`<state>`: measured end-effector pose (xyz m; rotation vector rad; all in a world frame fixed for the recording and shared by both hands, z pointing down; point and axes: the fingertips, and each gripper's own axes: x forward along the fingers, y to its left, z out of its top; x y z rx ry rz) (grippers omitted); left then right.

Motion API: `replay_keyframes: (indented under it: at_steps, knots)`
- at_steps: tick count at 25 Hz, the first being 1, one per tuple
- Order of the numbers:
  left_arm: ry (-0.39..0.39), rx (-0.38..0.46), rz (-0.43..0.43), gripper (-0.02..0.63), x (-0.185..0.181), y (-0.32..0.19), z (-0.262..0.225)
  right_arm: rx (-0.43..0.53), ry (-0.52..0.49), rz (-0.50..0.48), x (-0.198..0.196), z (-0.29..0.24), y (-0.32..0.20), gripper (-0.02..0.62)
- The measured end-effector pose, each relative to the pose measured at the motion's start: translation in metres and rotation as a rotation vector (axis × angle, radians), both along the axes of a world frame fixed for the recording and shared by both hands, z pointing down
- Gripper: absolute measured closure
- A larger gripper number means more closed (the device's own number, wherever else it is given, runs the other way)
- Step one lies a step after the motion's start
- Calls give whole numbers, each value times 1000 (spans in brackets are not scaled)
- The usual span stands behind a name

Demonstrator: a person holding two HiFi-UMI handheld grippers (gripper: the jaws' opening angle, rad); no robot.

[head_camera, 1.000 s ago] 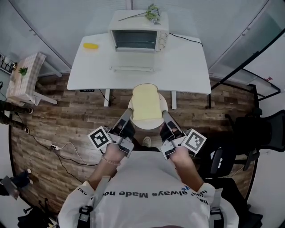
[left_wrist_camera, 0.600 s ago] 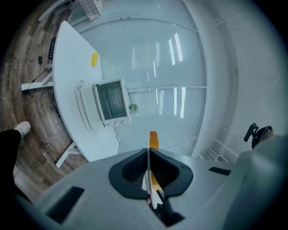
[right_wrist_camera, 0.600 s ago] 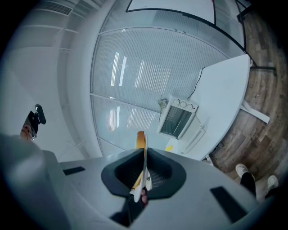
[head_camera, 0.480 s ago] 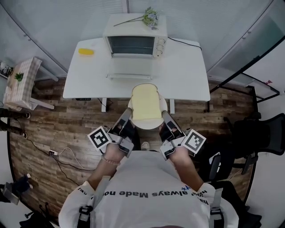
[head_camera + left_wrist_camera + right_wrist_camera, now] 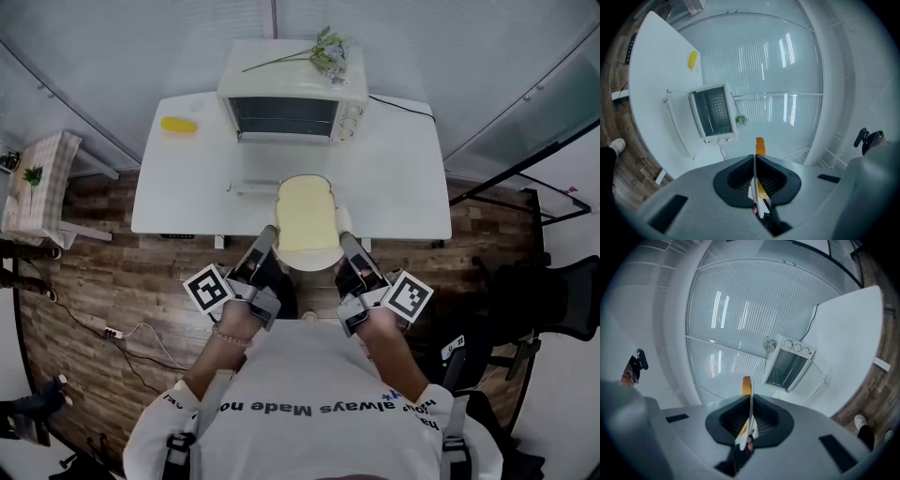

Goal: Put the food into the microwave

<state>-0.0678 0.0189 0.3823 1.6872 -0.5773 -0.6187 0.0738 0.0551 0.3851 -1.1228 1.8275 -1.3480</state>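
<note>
Bread slice [image 5: 307, 214] flat on plate [image 5: 312, 263]; microwave [image 5: 293, 91] door open.

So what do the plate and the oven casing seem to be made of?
The round white plate: likely glazed ceramic or melamine, going by its thin, smooth, uniform white rim. The cream box-shaped oven: casing probably painted sheet metal, with flat, even panels and crisp edges. Looks alone don't settle either.

White lettered T-shirt [image 5: 319, 398], dark straps [image 5: 178, 448], grey left gripper [image 5: 266, 235], right gripper [image 5: 345, 241], marker cubes [image 5: 208, 289]
</note>
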Motion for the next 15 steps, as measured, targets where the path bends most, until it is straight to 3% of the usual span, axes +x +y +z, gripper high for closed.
replay_keyframes:
  at_steps: [15]
  knots:
    - [8,0,44,588,-22,-159,-7,-3,23,37,-24,-8,-154,572]
